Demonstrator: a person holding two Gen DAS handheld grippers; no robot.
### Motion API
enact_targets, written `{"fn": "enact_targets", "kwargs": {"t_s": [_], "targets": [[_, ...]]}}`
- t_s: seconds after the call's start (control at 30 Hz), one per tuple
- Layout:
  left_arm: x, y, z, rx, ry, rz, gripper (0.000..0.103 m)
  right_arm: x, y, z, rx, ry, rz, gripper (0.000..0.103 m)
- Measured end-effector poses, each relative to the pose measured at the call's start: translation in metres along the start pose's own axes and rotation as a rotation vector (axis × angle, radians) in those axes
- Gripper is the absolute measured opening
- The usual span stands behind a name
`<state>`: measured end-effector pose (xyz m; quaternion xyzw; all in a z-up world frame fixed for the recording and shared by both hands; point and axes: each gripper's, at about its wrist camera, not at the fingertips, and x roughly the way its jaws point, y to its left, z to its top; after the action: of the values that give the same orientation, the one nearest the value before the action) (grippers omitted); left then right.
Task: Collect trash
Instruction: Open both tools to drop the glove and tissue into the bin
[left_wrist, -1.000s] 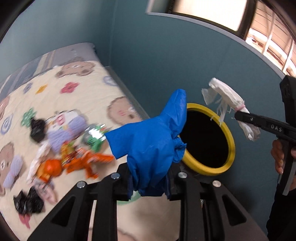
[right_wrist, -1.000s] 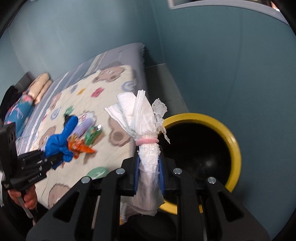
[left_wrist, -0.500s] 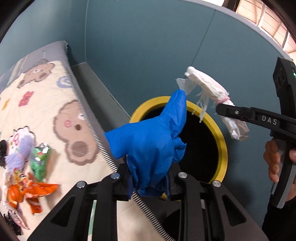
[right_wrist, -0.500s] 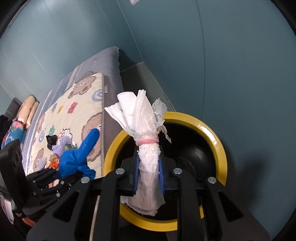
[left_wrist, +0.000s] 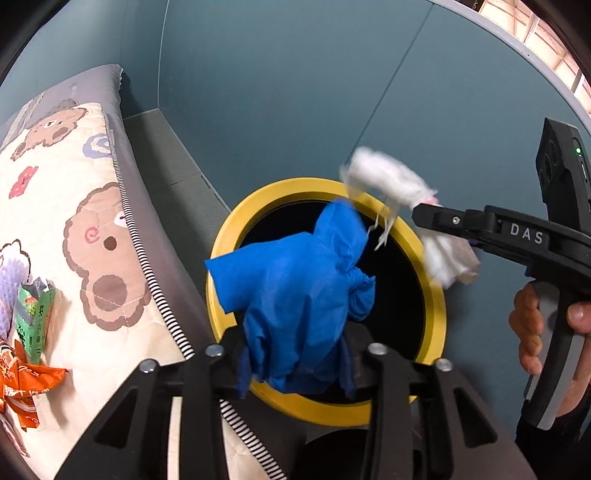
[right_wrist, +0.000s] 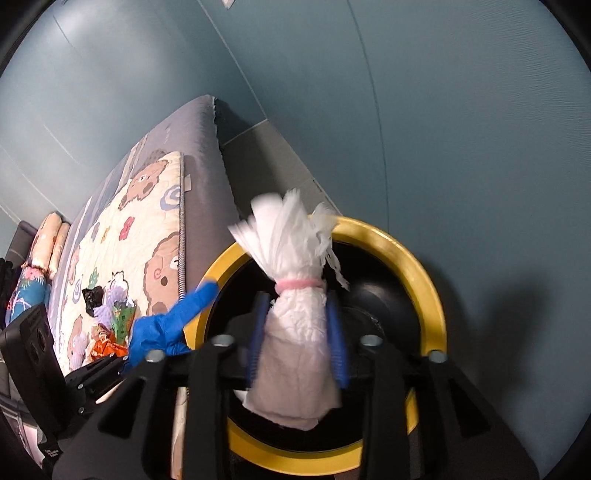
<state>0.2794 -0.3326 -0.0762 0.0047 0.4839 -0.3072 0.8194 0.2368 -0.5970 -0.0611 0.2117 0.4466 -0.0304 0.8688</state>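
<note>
A round bin with a yellow rim (left_wrist: 229, 236) and a black inside stands between the bed and the wall. My left gripper (left_wrist: 295, 354) hangs over its near edge, jaws opening, with a crumpled blue glove (left_wrist: 295, 288) loose between the pads and sagging toward the hole. The right gripper (right_wrist: 297, 343) is above the bin's rim (right_wrist: 424, 280), jaws opening too. A white tissue bundle (right_wrist: 295, 332) tied with a pink band sits between its blue pads, blurred, with gaps on both sides. The left wrist view shows that bundle (left_wrist: 388, 177) at the right gripper's tip (left_wrist: 417, 218).
A bed with a bear-print quilt (left_wrist: 74, 184) lies left of the bin. On it are a green wrapper (left_wrist: 33, 317), an orange wrapper (left_wrist: 22, 380), a black bag (right_wrist: 92, 297) and more litter. A teal wall (left_wrist: 295, 92) stands close behind. A person's hand (left_wrist: 532, 325) grips the right handle.
Both grippers swung from the bed over to the bin and dipped toward it. Their jaws have spread apart, and the glove and tissue bundle have loosened and begun to drop.
</note>
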Motion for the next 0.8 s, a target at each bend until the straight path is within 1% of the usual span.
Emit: {"fn": "enact_targets", "kwargs": {"t_s": [0.03, 0.1, 0.17, 0.2, 0.27, 0.33, 0.43, 0.47, 0.57, 0.63, 0.73, 0.8], "targets": [[-0.001, 0.002, 0.000, -0.002, -0.004, -0.001, 0.045, -0.003, -0.001, 0.000, 0.003, -0.009, -0.005, 0.045], [-0.005, 0.002, 0.000, -0.007, -0.015, -0.011, 0.050, -0.007, -0.001, 0.001, 0.004, -0.019, -0.020, 0.046], [-0.012, 0.005, -0.001, -0.015, -0.029, -0.004, 0.063, -0.012, -0.003, 0.001, 0.011, -0.030, -0.031, 0.046], [-0.015, 0.006, -0.001, -0.018, -0.034, -0.004, 0.066, -0.015, -0.004, 0.001, 0.014, -0.032, -0.030, 0.046], [-0.022, 0.008, -0.001, -0.021, -0.048, 0.005, 0.080, -0.019, -0.004, -0.001, 0.019, -0.038, -0.033, 0.047], [-0.028, 0.010, -0.002, -0.024, -0.070, 0.027, 0.086, -0.023, -0.002, -0.002, 0.017, -0.043, -0.035, 0.048], [-0.034, 0.011, -0.002, -0.018, -0.078, 0.029, 0.088, -0.027, 0.002, -0.006, 0.014, -0.048, -0.041, 0.050], [-0.036, 0.012, -0.002, -0.028, -0.084, 0.040, 0.088, -0.028, 0.003, -0.007, 0.015, -0.047, -0.037, 0.050], [-0.044, 0.021, 0.001, -0.053, -0.094, 0.036, 0.090, -0.034, 0.008, -0.012, 0.004, -0.050, -0.034, 0.050], [-0.055, 0.028, 0.001, -0.063, -0.123, 0.050, 0.094, -0.035, 0.014, -0.015, -0.008, -0.048, -0.031, 0.051], [-0.067, 0.042, -0.002, -0.071, -0.149, 0.078, 0.095, -0.033, 0.029, -0.021, -0.034, -0.037, -0.022, 0.052], [-0.076, 0.055, -0.006, -0.079, -0.156, 0.114, 0.095, -0.031, 0.039, -0.025, -0.049, -0.029, -0.012, 0.052]]}}
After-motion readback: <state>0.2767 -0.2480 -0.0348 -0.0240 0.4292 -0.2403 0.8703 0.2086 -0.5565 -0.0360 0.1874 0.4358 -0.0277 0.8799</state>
